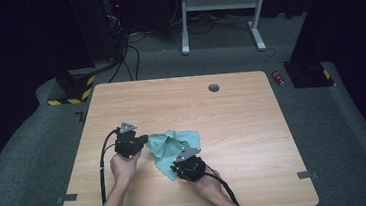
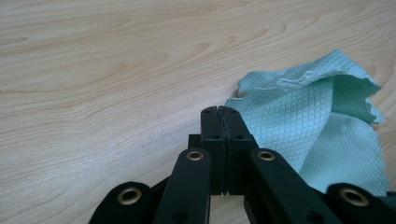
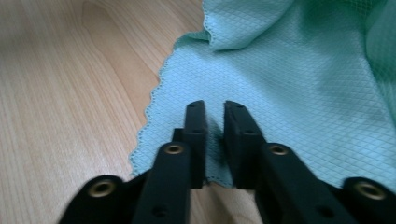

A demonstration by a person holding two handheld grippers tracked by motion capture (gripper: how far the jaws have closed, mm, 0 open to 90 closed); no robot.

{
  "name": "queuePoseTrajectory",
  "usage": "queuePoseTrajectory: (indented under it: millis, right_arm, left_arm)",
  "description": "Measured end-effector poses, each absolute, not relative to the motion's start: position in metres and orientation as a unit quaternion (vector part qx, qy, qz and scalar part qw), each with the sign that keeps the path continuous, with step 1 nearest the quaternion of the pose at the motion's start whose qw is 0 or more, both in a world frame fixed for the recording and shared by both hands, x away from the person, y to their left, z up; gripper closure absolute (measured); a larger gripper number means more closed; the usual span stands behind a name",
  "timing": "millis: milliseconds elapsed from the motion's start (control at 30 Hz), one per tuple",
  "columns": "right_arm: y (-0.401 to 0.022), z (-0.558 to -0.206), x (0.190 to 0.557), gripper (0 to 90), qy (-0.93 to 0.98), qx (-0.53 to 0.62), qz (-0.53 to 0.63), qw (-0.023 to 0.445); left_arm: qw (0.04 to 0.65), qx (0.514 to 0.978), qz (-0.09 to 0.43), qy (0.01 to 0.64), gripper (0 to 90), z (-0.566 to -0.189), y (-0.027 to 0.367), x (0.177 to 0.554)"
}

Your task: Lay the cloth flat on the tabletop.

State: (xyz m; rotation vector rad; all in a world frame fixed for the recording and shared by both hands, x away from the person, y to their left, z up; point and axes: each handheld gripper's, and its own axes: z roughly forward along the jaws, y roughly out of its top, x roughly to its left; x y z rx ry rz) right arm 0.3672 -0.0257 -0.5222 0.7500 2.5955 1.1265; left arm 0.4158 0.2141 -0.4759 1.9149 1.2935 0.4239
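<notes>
From above I see my left gripper resting on the wooden table, its tip touching the left edge of a crumpled teal cloth. My right gripper sits over the cloth's near corner. A grey grommet marks the table's far side.

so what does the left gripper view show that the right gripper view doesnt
Left gripper view: the left gripper with its jaws pressed together, nothing seen between them, beside a bunched corner of the green cloth that lies just to its right, with a broad stretch of bare wooden table ahead.

Right gripper view: the right gripper with a narrow gap between its jaws, sitting over the cloth's scalloped edge, the fabric lying in that gap and spreading ahead.

Both: the same diamond-textured green cloth, the light wood table, and a pair of black jaws rising from the bottom.
</notes>
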Motion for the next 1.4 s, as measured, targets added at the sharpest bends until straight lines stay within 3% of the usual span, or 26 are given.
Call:
queuePoseTrajectory:
  millis: [67, 200, 400, 733, 1200, 1300, 1400]
  right_arm:
    - [-0.030, -0.523, 0.367, 89.0, 0.881, 0.255, 0.386, 0.101]
    - [-0.034, -0.523, 0.368, 89.9, 0.880, 0.257, 0.388, 0.097]
    - [-0.049, -0.521, 0.368, 90.0, 0.880, 0.261, 0.384, 0.099]
    - [-0.100, -0.512, 0.371, 90.0, 0.867, 0.297, 0.383, 0.120]
    - [-0.147, -0.517, 0.368, 90.0, 0.855, 0.327, 0.377, 0.144]
    - [-0.148, -0.522, 0.368, 89.1, 0.854, 0.323, 0.380, 0.148]
    - [-0.147, -0.523, 0.369, 81.7, 0.855, 0.323, 0.379, 0.146]
  left_arm:
    - [0.386, 0.751, 0.166, 0.509, 89.4, -0.476, 0.215, 0.416]
    - [0.388, 0.750, 0.166, 0.510, 89.4, -0.474, 0.218, 0.415]
    - [0.390, 0.752, 0.164, 0.505, 89.4, -0.472, 0.220, 0.407]
    - [0.345, 0.791, 0.183, 0.470, 89.3, -0.483, 0.208, 0.382]
    - [0.305, 0.820, 0.162, 0.457, 88.9, -0.510, 0.191, 0.356]
    - [0.296, 0.817, 0.172, 0.464, 81.4, -0.507, 0.190, 0.353]
    - [0.310, 0.812, 0.179, 0.462, 70.4, -0.500, 0.190, 0.349]
